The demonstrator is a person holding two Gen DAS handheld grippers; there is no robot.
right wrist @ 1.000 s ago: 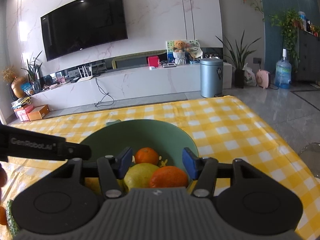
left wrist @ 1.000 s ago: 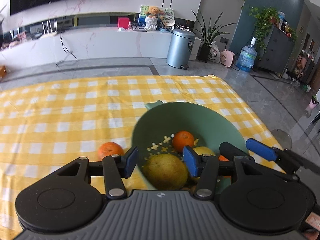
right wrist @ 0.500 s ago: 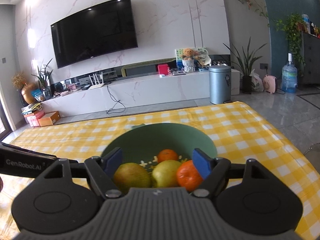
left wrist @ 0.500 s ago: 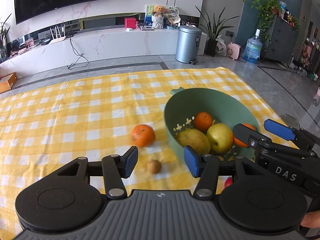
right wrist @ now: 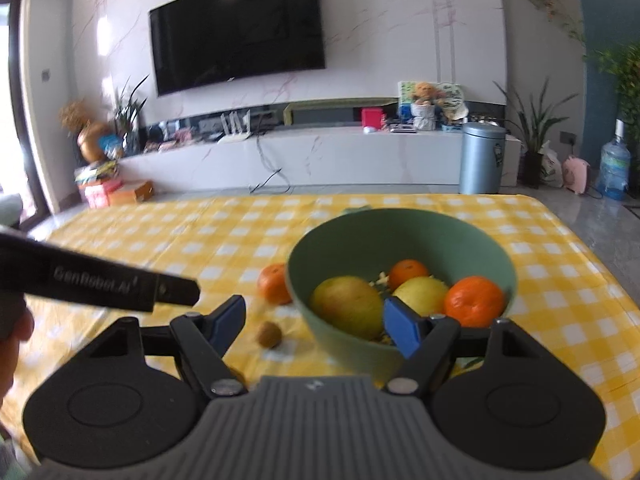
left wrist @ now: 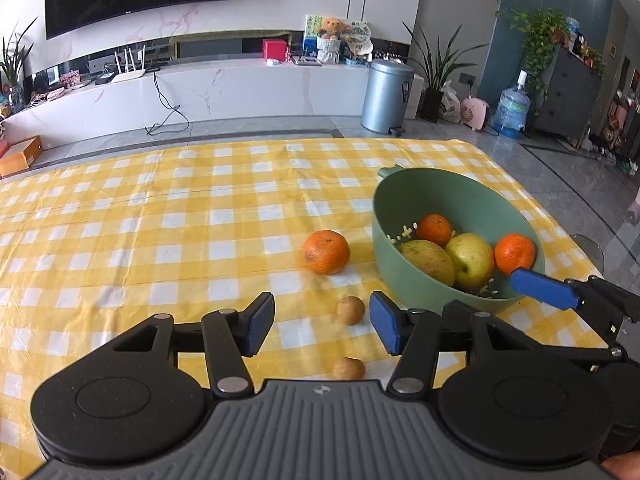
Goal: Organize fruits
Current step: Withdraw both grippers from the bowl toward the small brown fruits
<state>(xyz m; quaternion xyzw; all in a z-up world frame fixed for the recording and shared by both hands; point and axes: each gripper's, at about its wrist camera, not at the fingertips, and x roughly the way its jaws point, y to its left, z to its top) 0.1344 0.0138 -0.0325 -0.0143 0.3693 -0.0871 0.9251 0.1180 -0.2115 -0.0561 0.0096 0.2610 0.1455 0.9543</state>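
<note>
- Left gripper (left wrist: 322, 322) hangs over the yellow checked cloth (left wrist: 160, 220), jaws apart and gripping nothing; one small brown fruit (left wrist: 350, 310) lies on the cloth in the gap between the pads, touching neither.
- A second brown fruit (left wrist: 349, 368) lies just below it, at 6 o'clock from the first, close to the gripper body.
- A loose orange (left wrist: 326, 251) sits on the cloth at 12 o'clock from the left gripper, just beside the bowl's left wall but apart from it.
- Green bowl (left wrist: 404, 280) stands at 2 o'clock from the left gripper, holding four fruits: a small orange (left wrist: 435, 229) at the back, a pear (left wrist: 429, 261) at the left, an apple (left wrist: 471, 258) in the middle, an orange (left wrist: 515, 253) at the right by the rim.
- Right gripper (right wrist: 314, 326) is released, holding nothing; its jaws have just closed a little. Its right pad stands in front of the bowl's near wall, its left pad over the cloth.
- In the left view one blue finger (left wrist: 544, 288) of the right gripper reaches the bowl's near right rim at 4 o'clock.
- In the right view the left gripper's black arm crosses at 9 o'clock, with a hand (right wrist: 14, 344) under it.
</note>
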